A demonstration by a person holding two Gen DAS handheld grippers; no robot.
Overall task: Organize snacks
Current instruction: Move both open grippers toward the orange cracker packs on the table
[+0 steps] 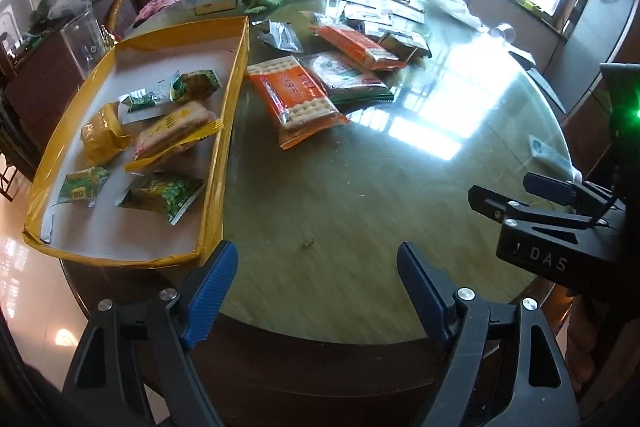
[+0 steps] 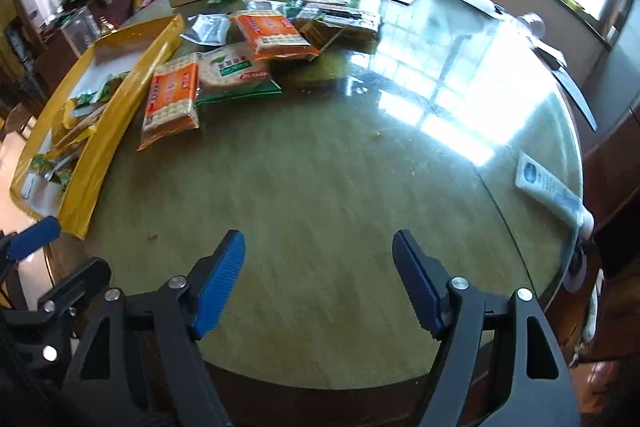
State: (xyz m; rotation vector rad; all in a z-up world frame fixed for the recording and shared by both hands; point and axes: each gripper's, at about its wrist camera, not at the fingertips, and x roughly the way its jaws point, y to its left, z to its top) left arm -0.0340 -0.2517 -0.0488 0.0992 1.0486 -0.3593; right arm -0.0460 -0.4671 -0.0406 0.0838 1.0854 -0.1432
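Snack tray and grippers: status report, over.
Left gripper and right gripper open, empty. Yellow tray part filled; orange cracker pack on table beside it. Path clear.

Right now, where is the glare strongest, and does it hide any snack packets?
Left wrist view: window glare whitens the round glass-topped table right of the orange cracker packet, which stays readable. Right wrist view: the same glare covers the table's far right side; fisheye bends the yellow cardboard tray.

Glossy glass tabletop (image 1: 360, 187); shiny plastic cracker packets (image 1: 294, 97); cardboard tray (image 1: 224, 147).
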